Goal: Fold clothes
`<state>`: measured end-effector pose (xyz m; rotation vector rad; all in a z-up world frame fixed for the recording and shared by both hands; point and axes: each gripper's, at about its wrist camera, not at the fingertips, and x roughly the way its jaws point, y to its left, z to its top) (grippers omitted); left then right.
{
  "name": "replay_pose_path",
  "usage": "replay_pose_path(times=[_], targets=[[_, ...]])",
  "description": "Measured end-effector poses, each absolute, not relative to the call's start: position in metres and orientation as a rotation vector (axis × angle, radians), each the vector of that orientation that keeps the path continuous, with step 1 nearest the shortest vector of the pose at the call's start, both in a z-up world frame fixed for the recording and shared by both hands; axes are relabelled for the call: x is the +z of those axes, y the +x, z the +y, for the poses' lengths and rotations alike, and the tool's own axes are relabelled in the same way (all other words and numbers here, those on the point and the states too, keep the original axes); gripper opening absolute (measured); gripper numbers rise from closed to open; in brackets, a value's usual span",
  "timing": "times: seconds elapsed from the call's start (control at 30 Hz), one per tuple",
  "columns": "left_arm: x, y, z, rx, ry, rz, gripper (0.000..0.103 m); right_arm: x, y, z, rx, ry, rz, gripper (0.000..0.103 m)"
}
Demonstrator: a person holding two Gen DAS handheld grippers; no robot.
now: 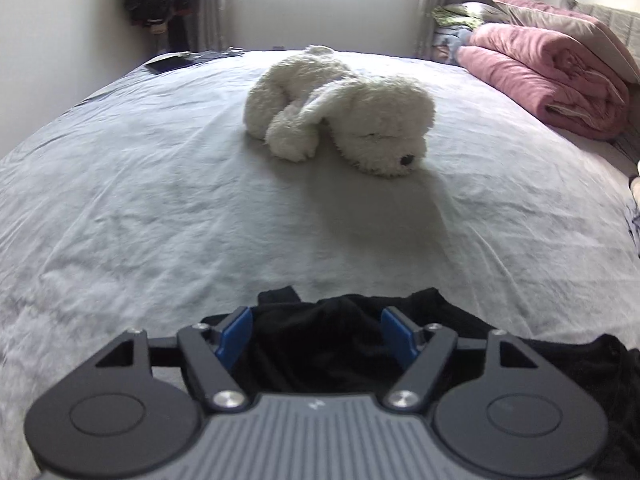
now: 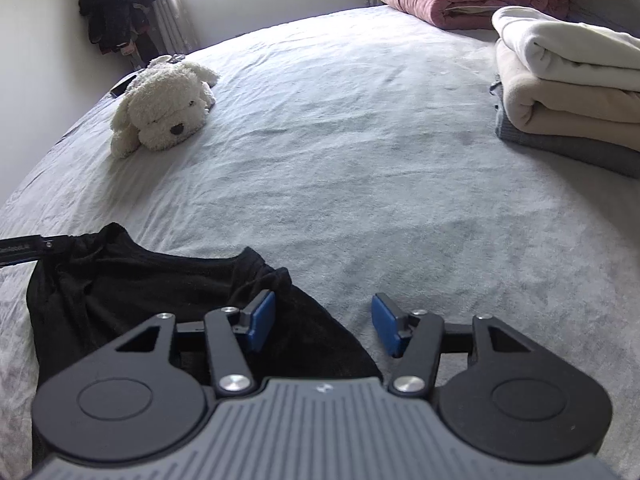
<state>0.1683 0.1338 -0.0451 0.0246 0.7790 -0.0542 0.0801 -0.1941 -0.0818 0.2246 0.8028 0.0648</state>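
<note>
A black shirt (image 2: 120, 280) lies bunched up on the near part of the bed (image 2: 360, 160). It is not flat. In the right view it stretches from side to side, from the left edge of the picture toward the right gripper (image 2: 323, 326), and one end narrows to a point close to that gripper. I cannot tell which end is the neck or the hem.

The left gripper (image 1: 316, 334) is wide open. Its two blue pads (image 1: 234, 334) sit on either side of a lump of the shirt (image 1: 320, 344). The cloth fills the gap between them, but I cannot tell if the pads touch it. In the right view a thin black part (image 2: 32, 246) at the far left edge meets the shirt's corner; I cannot tell what it is.

The right gripper is wide open too and holds nothing. Its left pad (image 2: 262, 320) is over the edge of the shirt. Its right pad (image 2: 386, 330) is over bare sheet.

A white toy dog (image 1: 344, 114) lies farther up the bed, well apart from the shirt. A stack of folded things (image 2: 568, 80), white, cream and grey, sits on the right side. A pink quilt (image 1: 548, 76) is rolled up near the top of the bed.
</note>
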Motion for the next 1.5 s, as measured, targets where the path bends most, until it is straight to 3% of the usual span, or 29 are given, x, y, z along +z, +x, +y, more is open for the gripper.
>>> replay_pose_path(times=[0.17, 0.43, 0.63, 0.83, 0.9, 0.93, 0.97, 1.2, 1.37, 1.43, 1.5], targets=[[-0.064, 0.186, 0.129, -0.076, 0.111, 0.815, 0.069, -0.087, 0.082, -0.187, 0.079, 0.173, 0.797, 0.054], [-0.063, 0.186, 0.126, -0.111, 0.129, 0.809, 0.054, -0.069, 0.081, -0.204, 0.035, 0.128, 0.754, 0.049], [-0.06, 0.182, 0.126, -0.099, 0.115, 0.786, 0.053, -0.072, 0.076, -0.234, 0.042, 0.338, 0.811, 0.048], [-0.062, 0.173, 0.136, -0.1, 0.019, 0.754, 0.054, -0.079, 0.073, -0.208, 0.095, 0.25, 0.869, 0.051], [-0.065, 0.171, 0.137, -0.095, -0.002, 0.743, 0.055, -0.082, 0.07, -0.198, 0.108, 0.184, 0.887, 0.039], [-0.066, 0.17, 0.138, -0.094, -0.014, 0.739, 0.055, -0.083, 0.068, -0.192, 0.105, 0.12, 0.889, 0.011], [-0.067, 0.17, 0.138, -0.093, -0.021, 0.736, 0.056, -0.084, 0.065, -0.186, 0.1, 0.055, 0.891, 0.002], [-0.064, 0.169, 0.138, -0.116, -0.022, 0.733, 0.06, -0.065, 0.057, -0.222, -0.064, 0.03, 0.849, 0.001], [-0.061, 0.172, 0.15, -0.115, -0.028, 0.76, 0.062, -0.074, 0.062, -0.244, -0.119, 0.036, 0.948, 0.002], [-0.058, 0.172, 0.159, -0.105, -0.056, 0.761, 0.063, -0.076, 0.063, -0.244, -0.111, 0.028, 0.967, 0.005], [-0.056, 0.173, 0.166, -0.102, -0.098, 0.755, 0.064, -0.073, 0.063, -0.241, -0.101, 0.016, 0.954, 0.015]])
